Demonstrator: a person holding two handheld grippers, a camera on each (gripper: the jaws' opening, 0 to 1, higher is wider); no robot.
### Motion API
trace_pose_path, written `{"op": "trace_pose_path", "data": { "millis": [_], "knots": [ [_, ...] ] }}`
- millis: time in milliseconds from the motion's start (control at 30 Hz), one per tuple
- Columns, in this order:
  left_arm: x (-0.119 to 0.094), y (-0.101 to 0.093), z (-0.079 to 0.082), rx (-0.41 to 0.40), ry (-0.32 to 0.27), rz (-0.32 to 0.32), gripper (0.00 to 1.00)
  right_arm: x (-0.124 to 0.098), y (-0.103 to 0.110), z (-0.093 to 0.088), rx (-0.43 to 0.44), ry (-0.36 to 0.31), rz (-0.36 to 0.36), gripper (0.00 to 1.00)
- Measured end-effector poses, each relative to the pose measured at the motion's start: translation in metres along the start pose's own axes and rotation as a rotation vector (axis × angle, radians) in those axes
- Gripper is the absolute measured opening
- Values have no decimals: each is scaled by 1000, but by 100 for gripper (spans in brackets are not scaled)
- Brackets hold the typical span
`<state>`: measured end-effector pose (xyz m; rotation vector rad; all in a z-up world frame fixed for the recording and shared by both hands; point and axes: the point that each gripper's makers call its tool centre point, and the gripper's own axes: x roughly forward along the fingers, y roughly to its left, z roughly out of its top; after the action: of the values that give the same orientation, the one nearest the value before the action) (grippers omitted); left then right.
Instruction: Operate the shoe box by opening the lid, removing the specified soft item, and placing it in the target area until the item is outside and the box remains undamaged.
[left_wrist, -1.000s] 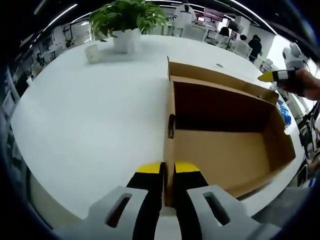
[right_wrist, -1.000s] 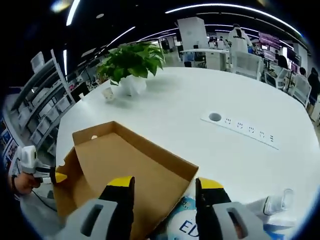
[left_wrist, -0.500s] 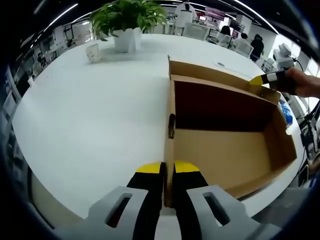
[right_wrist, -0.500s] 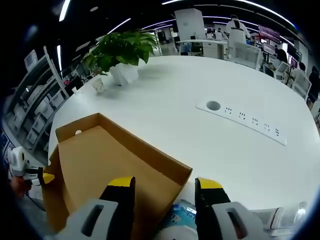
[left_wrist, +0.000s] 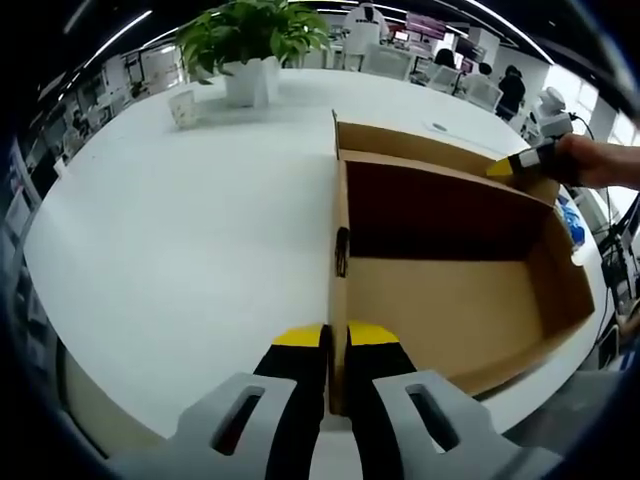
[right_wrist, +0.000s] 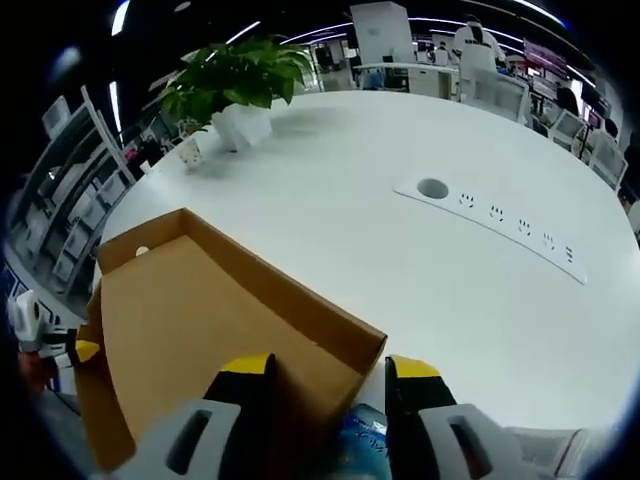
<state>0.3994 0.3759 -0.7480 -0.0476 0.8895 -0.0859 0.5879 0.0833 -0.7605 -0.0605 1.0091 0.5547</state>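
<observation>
right tongs (right_wrist: 322, 368) lower over lid (right_wrist: 190, 330) | left tongs (left_wrist: 337, 340) still clamp box wall (left_wrist: 336, 300)

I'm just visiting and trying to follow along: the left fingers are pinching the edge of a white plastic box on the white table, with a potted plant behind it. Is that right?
Not quite. The box is brown cardboard, not white plastic, as the left gripper view shows. The rest holds: the left fingers pinch its edge on the white table, with the potted plant behind it.
</observation>
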Motion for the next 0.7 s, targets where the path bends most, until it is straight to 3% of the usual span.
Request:
{"op": "trace_pose_path", "data": {
  "millis": [333,700],
  "knots": [
    [0,0,0,1,-17,-5,5,7,-5,-3,16,27,3,30],
    [0,0,-1,24,-13,-2,5,1,-21,-4,128,33,-72,12]
  ]
}}
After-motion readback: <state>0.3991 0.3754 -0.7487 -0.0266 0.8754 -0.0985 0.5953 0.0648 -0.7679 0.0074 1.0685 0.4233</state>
